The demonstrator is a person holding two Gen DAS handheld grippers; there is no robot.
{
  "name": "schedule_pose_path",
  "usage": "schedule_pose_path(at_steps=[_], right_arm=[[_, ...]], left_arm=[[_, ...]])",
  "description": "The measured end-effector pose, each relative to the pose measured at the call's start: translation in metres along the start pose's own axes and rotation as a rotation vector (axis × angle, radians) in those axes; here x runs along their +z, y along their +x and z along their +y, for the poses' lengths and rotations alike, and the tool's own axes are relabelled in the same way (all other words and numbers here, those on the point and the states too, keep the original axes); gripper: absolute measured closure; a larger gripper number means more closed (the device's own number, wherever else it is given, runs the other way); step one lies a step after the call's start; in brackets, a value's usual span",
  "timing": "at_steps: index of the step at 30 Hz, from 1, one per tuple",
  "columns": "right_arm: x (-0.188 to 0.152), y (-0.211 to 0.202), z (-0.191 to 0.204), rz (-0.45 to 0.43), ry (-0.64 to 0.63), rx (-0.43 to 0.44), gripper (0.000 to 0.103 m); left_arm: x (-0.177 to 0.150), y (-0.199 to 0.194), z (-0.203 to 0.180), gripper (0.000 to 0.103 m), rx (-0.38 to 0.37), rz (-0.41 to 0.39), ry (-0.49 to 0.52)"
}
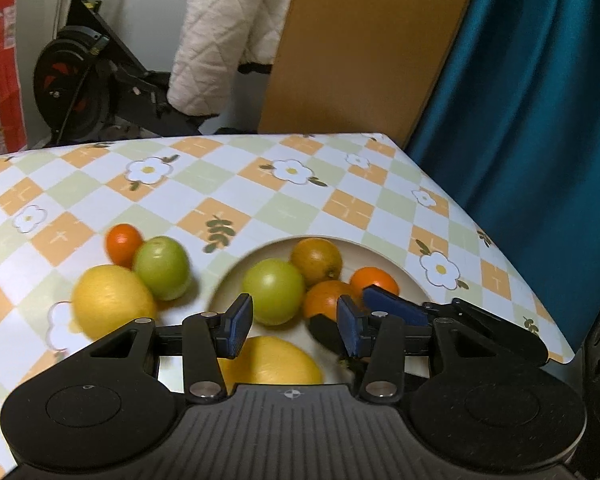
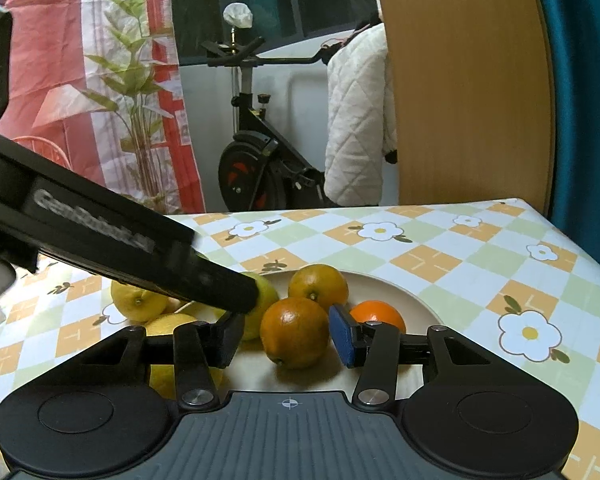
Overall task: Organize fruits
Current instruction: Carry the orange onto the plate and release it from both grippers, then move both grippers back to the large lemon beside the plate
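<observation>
Behind left gripper (image 2: pixel 236 300), half-hidden green fruit (image 2: pixel 266 292)

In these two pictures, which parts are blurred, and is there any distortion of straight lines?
Left wrist view: the green fruit and lemon on the table look smeared; the table's far edge bows. Right wrist view: the left gripper crossing the frame is blurred, its lettering unreadable; the wooden panel curves.
</observation>
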State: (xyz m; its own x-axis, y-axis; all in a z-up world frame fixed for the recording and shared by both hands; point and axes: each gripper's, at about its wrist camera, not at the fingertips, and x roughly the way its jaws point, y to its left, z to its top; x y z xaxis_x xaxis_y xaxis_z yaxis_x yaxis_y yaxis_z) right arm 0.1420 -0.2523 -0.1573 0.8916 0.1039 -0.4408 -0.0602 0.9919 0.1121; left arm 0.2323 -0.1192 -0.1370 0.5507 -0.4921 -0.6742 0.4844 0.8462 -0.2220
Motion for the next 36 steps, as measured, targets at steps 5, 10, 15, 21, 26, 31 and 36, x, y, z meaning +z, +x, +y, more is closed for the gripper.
schedule_pose_path(at_steps=[5, 10, 15, 21, 26, 31, 36], right_arm=[[0.001, -0.002, 0.000, 0.004, 0.014, -0.010, 0.059], [0.006, -0.007, 0.001, 0.001, 0.031, -0.016, 0.059], [0.014, -0.011, 0.007, -0.003, 0.037, -0.002, 0.059], [0.024, -0.008, 0.024, 0.006, 0.028, 0.033, 0.059], [0.031, 0.001, 0.049, 0.035, -0.015, 0.079, 0.059], [0.040, 0.016, 0.077, 0.070, -0.068, 0.125, 0.059], [0.046, 0.034, 0.099, 0.122, -0.123, 0.145, 0.059]], left_arm=[[-0.002, -0.015, 0.018, 0.054, 0.014, -0.024, -0.026], [-0.003, -0.029, 0.039, 0.054, 0.031, -0.045, -0.052], [-0.003, -0.042, 0.063, 0.054, 0.051, -0.062, -0.070], [-0.001, -0.054, 0.089, 0.054, 0.067, -0.078, -0.086], [0.000, -0.060, 0.106, 0.054, 0.066, -0.091, -0.108], [0.003, -0.058, 0.116, 0.053, 0.053, -0.094, -0.119], [0.008, -0.048, 0.121, 0.041, 0.037, -0.093, -0.129]])
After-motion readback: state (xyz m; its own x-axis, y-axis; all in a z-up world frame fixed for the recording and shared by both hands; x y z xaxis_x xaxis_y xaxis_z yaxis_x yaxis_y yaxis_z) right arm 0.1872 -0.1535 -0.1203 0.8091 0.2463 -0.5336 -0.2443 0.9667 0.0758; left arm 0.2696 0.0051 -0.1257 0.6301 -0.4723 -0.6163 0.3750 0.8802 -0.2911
